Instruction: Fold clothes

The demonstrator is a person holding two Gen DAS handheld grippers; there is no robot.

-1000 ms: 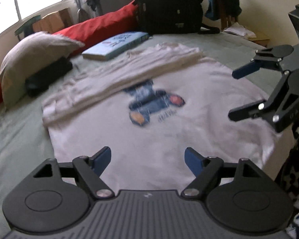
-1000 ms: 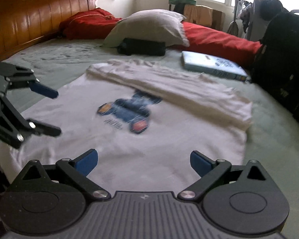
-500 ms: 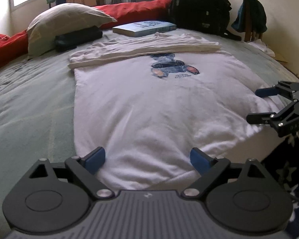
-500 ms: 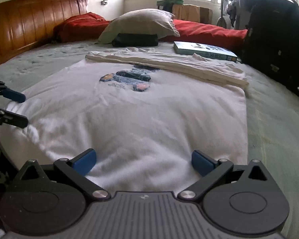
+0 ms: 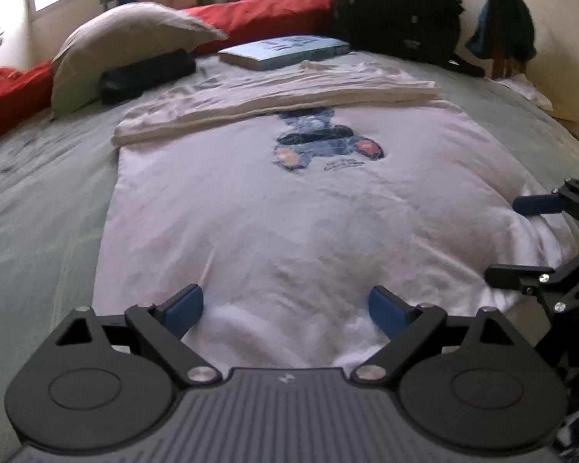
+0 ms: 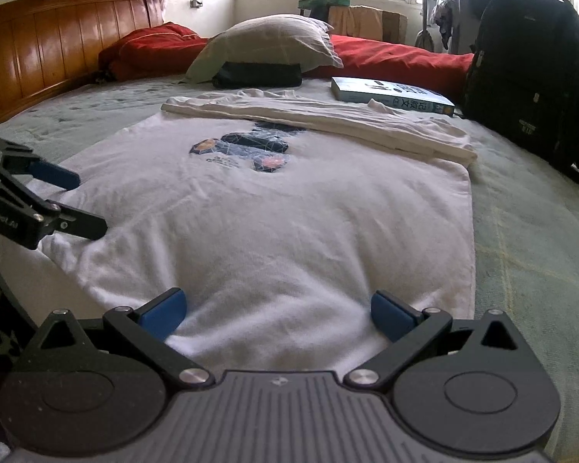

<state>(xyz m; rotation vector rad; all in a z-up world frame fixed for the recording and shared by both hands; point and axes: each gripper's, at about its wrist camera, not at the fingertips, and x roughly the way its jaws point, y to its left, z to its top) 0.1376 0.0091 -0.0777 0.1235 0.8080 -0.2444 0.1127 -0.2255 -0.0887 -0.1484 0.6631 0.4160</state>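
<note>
Shirt: your white T-shirt lies flat on the bed, filling the middle of both views, its near hem at the bottom of each frame.
Print: a blue graphic sits just above centre in the right wrist view, partly under the fold.
Fold: the shirt's far part is doubled over into a long band across the upper middle of the left wrist view.
Left gripper: your left gripper has just been opening; its jaws stand wide, the hem lies between the blue pads, and nothing is pinched.
Right gripper: your right gripper is spread wide too, over the near hem, pads not pressing on cloth.
Bed: the pale green sheet shows at the right of the right wrist view.
Book: a book lies just beyond the fold, upper right.
Pillow: a grey pillow rests at the upper left of the left wrist view, on a dark bundle.
Backpack: a black backpack stands at the right edge.
</note>
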